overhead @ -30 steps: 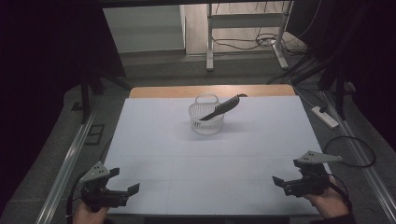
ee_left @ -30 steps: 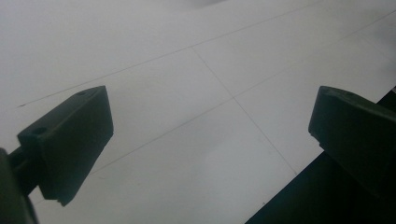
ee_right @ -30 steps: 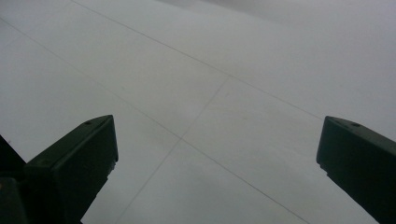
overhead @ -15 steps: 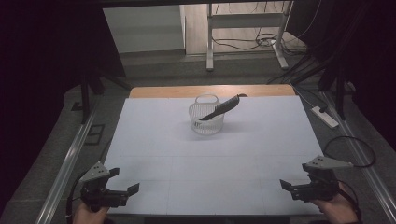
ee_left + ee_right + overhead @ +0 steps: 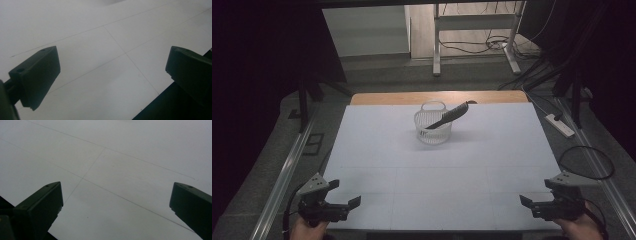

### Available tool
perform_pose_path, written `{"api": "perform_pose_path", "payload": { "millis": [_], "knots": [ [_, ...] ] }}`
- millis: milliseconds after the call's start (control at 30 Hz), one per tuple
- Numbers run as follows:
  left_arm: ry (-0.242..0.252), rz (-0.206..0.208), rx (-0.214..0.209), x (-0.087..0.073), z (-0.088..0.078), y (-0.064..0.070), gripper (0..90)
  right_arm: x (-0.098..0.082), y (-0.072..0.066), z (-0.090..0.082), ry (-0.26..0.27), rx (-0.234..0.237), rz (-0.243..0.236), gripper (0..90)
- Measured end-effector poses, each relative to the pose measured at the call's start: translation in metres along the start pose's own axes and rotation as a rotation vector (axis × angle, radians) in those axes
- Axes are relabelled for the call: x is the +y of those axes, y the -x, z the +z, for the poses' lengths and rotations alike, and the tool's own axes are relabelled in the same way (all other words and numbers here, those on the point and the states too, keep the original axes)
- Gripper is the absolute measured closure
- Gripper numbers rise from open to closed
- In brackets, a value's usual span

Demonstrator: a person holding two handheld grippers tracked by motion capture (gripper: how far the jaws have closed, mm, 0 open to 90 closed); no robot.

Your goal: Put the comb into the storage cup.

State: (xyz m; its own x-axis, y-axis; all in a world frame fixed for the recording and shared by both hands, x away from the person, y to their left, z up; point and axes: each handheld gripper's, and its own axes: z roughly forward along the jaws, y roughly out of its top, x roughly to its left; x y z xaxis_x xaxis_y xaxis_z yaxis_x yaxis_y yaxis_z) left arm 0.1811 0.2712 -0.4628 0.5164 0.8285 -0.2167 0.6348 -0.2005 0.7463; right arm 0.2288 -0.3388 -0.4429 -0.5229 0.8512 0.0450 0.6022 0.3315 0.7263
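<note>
A white mesh basket (image 5: pixel 433 129) stands on the far middle of the white table (image 5: pixel 437 170). A dark long-handled utensil (image 5: pixel 451 115) leans in it, its end sticking out over the right rim. My left gripper (image 5: pixel 344 194) rests at the near left corner, open and holding nothing. In the left gripper view its gripper (image 5: pixel 112 75) shows jaws spread wide over bare white surface. My right gripper (image 5: pixel 539 195) sits at the near right corner, also open. The right gripper view shows the gripper (image 5: pixel 115 205) with nothing between its jaws. Both are far from the basket.
A wooden strip (image 5: pixel 437 97) borders the table's far edge. Metal rails (image 5: pixel 287 170) run along both sides. A power strip (image 5: pixel 561 125) and cables lie on the floor at the right. A table frame (image 5: pixel 472 30) stands beyond.
My right gripper has drifted to the right and a little toward the near edge. The left gripper, basket and utensil have not moved.
</note>
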Motion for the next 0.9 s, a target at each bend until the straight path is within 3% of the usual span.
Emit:
{"api": "perform_pose_path", "payload": {
  "millis": [467, 900],
  "knots": [
    [0.007, -0.008, 0.004, -0.0002, -0.0009, -0.0007, 0.1, -0.0056, 0.0044, -0.0070, -0.006, -0.017, 0.026, 0.0],
    [0.014, -0.013, 0.027, -0.0009, -0.0023, -0.0015, 0.0, -0.0079, 0.0021, -0.0099, -0.054, -0.057, 0.038, 0.0]
  ]
}}
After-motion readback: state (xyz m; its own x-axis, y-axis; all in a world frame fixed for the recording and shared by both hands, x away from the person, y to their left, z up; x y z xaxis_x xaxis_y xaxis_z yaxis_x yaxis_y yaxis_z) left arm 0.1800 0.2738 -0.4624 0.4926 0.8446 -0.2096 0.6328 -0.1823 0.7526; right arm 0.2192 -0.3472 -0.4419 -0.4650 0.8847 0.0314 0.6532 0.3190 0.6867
